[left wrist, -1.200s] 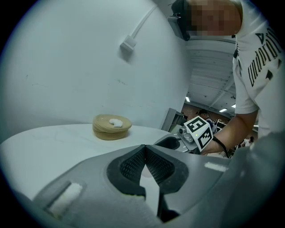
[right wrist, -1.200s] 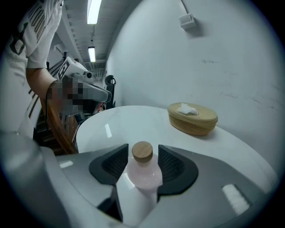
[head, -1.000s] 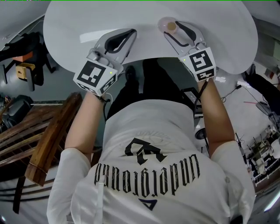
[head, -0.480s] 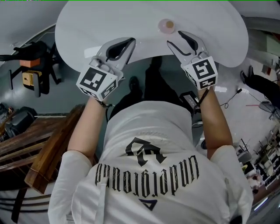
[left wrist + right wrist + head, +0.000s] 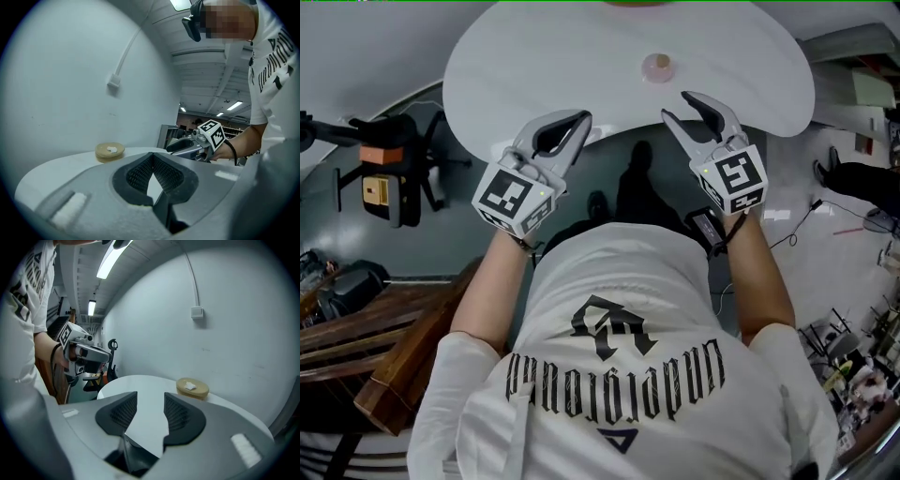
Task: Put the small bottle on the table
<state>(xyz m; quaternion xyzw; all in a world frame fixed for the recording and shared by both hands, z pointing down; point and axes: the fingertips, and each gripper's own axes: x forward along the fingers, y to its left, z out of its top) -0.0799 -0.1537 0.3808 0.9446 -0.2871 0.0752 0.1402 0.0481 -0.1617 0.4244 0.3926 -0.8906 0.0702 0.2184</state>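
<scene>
The small bottle (image 5: 657,67), pale pink with a tan cap, stands upright on the round white table (image 5: 553,56), with nothing touching it. My right gripper (image 5: 686,106) hangs off the table's near edge, just short of the bottle. It is open and empty, and its jaws have just been closing a little. In the right gripper view only the bare tabletop shows between the right gripper's (image 5: 150,399) jaws. My left gripper (image 5: 579,119) is held level with it to the left, also off the table edge. Its tips meet in the left gripper view (image 5: 152,158), shut on nothing. Neither gripper view shows the bottle.
A tan round dish (image 5: 192,387) with a white scrap in it sits at the table's far edge by the wall. A black and orange chair (image 5: 389,173) and wooden planks (image 5: 403,328) are on the floor to the left. A cable box (image 5: 197,311) hangs on the wall.
The bottle stood between the right jaws one second ago and now stands free on the table. Both grippers have pulled back toward the person and risen. The right jaws have narrowed slightly.
</scene>
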